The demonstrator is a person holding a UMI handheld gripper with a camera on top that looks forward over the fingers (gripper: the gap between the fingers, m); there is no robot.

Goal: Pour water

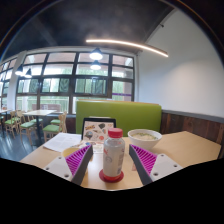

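Nearest, at the desk's (190, 148) front edge: tool (113, 165) with purple pads (83, 161) spread apart, a water bottle (114, 153) standing upright between them on its own base, gaps showing at both sides, so not yet clamped. Red cap on top, red ring or coaster at the base, clear plastic body with a pale label around the middle.

Judged by looks: thin-walled and light, liable to dent or buckle under a hard squeeze, smooth enough to slip if held loosely. Best taken around the mid-body at the label, below the shoulder, firmly but gently; cap seemingly in place, so opening needed before any pouring. Fill level hard to read through the label.

Further along the desk, just beyond the bottle toward the far edge: a pale bowl (144, 135) at the right, the likely receiver, contents not visible. Left of it, a dark tablet or menu card (97, 128) propped up, print too small to read, and a white sheet or napkin (62, 142) toward the left edge.

Beyond the desk: green bench back (118, 113), then dining chairs and tables (35, 118) by large windows (60, 80). Bottle base partly hidden by the tool's fingers.
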